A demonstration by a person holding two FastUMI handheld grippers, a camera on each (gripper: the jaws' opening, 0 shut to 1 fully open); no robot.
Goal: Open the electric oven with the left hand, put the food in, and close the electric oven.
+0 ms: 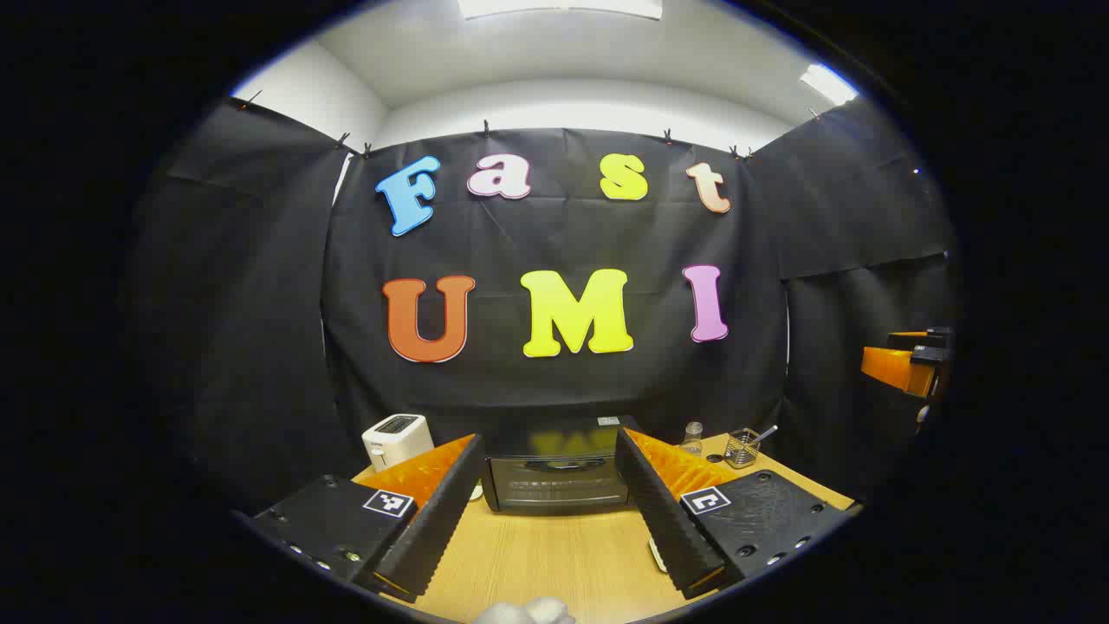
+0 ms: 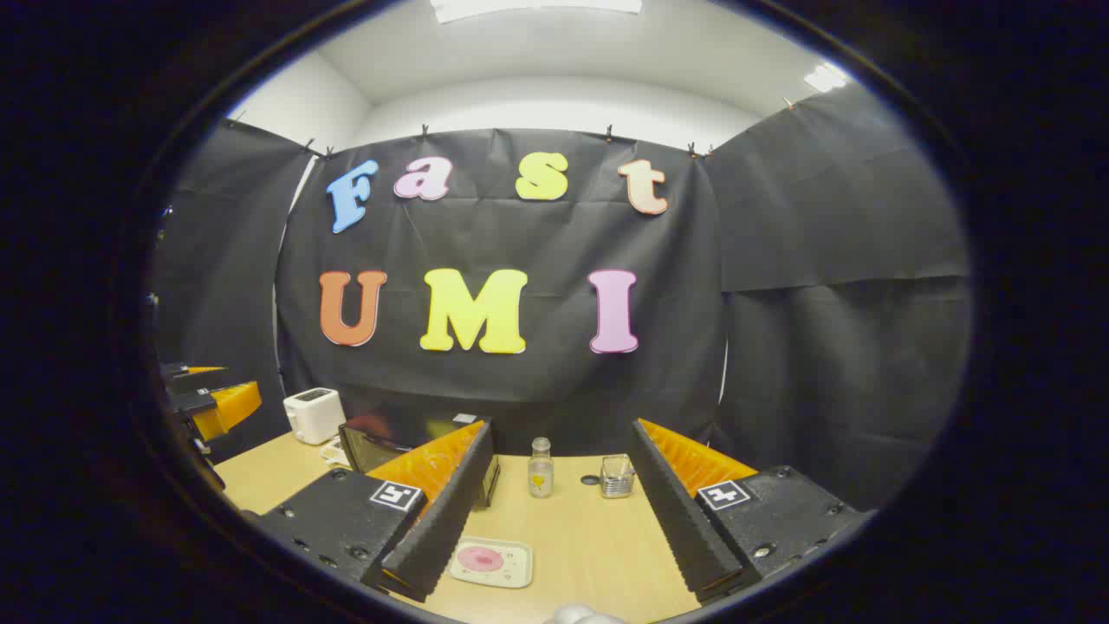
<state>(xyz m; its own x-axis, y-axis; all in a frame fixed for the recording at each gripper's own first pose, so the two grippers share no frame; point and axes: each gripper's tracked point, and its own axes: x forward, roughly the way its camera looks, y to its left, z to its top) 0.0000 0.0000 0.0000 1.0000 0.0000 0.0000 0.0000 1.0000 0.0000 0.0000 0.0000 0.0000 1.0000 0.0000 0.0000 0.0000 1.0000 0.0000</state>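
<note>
— oven sits at the back of the wooden table, door shut, framed between the left gripper fingers in the left gripper view. how does that gripper stand?

— its jaws are spread wide, holding nothing, well short of the oven. the right gripper is also parted and carries nothing.

— and the food?

— in the right gripper view a pale tray with a pink round piece of food lies flat on the table, just beside the right gripper's left finger. the oven is beyond it, to the left.

— anything else?

— a white toaster left of the oven, a small glass bottle and a clear cup to its right.
</note>
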